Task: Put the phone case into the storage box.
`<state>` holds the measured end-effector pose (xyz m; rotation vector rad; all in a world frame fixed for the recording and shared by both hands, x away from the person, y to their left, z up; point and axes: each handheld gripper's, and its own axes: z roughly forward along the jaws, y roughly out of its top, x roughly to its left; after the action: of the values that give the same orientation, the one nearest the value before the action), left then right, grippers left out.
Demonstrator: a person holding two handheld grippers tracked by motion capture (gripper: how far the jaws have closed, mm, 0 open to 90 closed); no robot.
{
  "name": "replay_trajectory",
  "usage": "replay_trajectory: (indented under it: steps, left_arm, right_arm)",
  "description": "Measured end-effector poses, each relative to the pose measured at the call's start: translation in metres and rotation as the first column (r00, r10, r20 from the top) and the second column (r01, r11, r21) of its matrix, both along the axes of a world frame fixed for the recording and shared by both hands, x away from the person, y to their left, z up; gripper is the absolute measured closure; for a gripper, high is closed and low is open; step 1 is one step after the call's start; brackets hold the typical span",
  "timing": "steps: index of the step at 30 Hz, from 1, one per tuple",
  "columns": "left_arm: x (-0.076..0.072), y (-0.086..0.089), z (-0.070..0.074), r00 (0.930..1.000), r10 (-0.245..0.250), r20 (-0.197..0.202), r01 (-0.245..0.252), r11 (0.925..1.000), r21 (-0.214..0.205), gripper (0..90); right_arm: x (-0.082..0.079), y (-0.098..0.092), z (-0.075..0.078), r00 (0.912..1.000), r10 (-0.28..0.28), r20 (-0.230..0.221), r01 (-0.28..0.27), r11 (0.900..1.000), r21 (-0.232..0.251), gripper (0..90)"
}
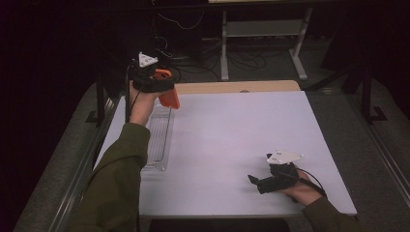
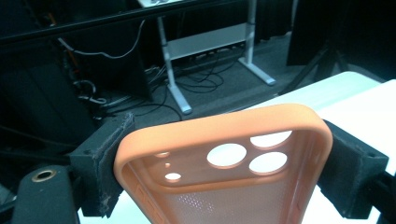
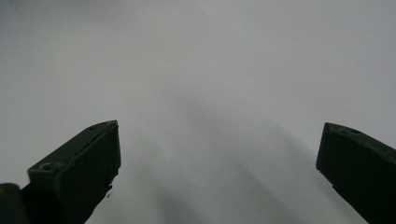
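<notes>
white table (image 1: 232, 145), dark room, cabled floor (image 1: 251, 63)

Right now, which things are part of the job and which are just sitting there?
In the job:
- orange phone case, clamped in the left gripper
- clear tray just below it

Lying about:
- right gripper, fingers open, resting on the white table
</notes>
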<state>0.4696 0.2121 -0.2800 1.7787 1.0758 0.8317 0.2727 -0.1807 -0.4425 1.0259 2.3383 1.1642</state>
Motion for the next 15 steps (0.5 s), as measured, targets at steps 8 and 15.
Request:
replay_trajectory:
  steps: [8, 15]
  left_arm:
    - [0.006, 0.013, -0.004, 0.9981, 0.061, -0.006, -0.061, 0.9980, 0.012, 14.2]
    - [0.010, 0.023, -0.013, 0.9938, 0.109, -0.022, -0.108, 0.9939, 0.021, 14.1]
  right_arm:
    - [0.000, 0.000, 0.000, 1.0000, -0.001, 0.001, 0.001, 1.0000, 0.004, 0.0]
    - [0.000, 0.000, 0.000, 1.0000, 0.002, 0.008, -0.002, 1.0000, -0.001, 0.0]
